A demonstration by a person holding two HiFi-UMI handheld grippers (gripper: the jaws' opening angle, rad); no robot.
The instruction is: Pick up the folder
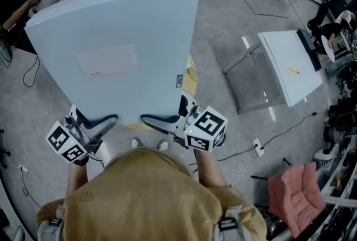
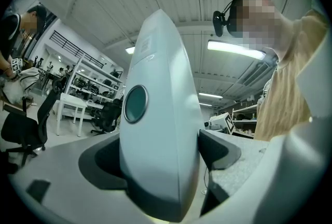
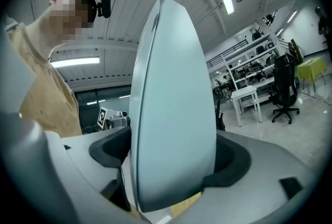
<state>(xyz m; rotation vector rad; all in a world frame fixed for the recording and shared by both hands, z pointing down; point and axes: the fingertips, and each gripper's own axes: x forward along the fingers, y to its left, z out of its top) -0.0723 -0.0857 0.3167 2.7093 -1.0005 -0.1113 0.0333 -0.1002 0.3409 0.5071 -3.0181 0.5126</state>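
Pale blue-grey folder [image 1: 117, 44], thick binder type, held in air above floor, tilted, broad face twd head cam, faint rect. label [image 1: 106, 61] mid-face, round hole [image 2: 136, 103] on side, near edge clamped btw jaws of left gripper [image 1: 97, 124] & right gripper [image 1: 162, 121].

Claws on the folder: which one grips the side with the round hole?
The left claw: its view shows the folder with its round hole just above the jaws. The right claw grips a plain, holeless edge.
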